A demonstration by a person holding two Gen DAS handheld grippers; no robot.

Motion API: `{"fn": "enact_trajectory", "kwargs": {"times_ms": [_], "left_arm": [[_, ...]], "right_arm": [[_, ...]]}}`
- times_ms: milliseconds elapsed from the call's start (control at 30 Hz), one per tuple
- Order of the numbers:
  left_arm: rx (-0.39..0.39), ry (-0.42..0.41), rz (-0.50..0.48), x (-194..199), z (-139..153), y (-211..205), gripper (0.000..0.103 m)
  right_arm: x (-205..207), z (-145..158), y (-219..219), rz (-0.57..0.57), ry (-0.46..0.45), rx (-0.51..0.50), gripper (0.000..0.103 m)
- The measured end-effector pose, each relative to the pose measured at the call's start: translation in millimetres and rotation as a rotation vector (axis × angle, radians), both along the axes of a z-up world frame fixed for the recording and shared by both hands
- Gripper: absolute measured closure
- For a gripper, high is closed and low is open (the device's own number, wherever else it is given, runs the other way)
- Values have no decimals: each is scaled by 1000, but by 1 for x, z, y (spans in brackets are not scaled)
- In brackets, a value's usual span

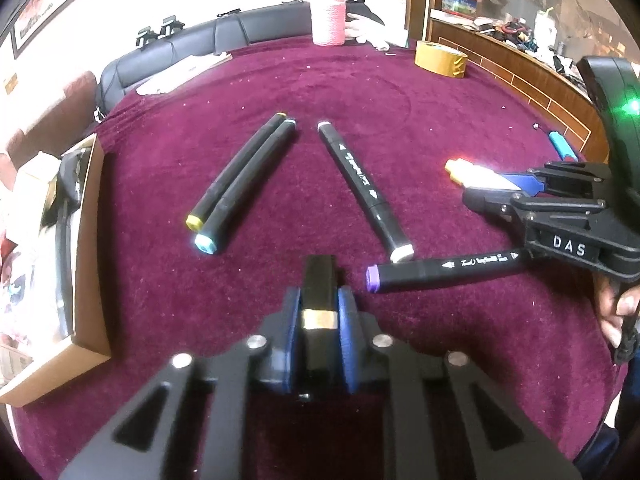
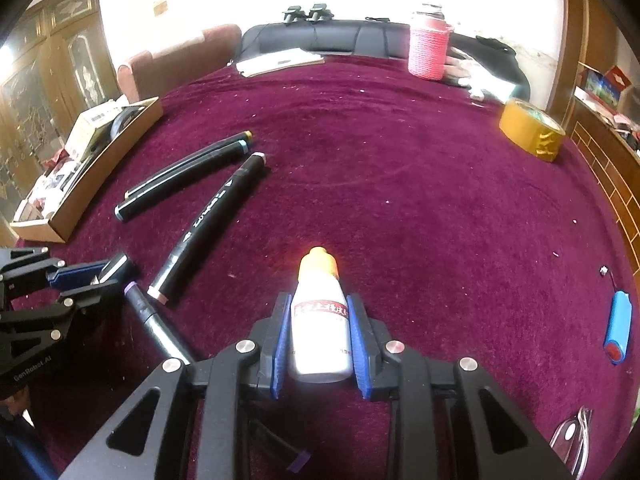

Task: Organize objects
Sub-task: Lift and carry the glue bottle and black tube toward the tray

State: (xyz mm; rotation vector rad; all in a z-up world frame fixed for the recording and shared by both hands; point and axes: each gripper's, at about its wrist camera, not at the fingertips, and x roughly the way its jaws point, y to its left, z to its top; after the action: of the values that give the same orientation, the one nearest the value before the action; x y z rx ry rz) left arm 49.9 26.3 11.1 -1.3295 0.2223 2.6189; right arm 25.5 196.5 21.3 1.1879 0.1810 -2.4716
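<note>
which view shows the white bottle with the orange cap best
The right wrist view: the bottle fills the centre, held between the right tongs, label and cap clear. In the left wrist view the bottle is small, off to the right and washed out by glare.

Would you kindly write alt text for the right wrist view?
The right gripper is shut on a white bottle with an orange cap, above a maroon cloth. Black markers lie left; a tape roll sits far right.

Left gripper (image 1: pixel 319 312) angled downward, blue pads clamped on a black marker (image 1: pixel 319 280). Right gripper (image 2: pixel 320 340) angled downward, pads closed against a white bottle (image 2: pixel 320 320).
</note>
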Motion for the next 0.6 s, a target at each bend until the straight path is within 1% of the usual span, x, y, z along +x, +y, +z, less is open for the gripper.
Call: {"fn": "enact_trajectory", "kwargs": {"times_ms": [167,333,467,600], "left_arm": [[11,1,6,1,1,-1,86],[22,15,6,4,4,-2,86],[13,52,9,9,10,-4,86],[18,85,25,13,17,-12,86]], "right_arm": [[1,3,5,-36,7,-8,74],[7,15,14,-77,17,-38,74],[12,23,12,-80,17,-46,74],[19,34,-1,-55,24,-43,74]]}}
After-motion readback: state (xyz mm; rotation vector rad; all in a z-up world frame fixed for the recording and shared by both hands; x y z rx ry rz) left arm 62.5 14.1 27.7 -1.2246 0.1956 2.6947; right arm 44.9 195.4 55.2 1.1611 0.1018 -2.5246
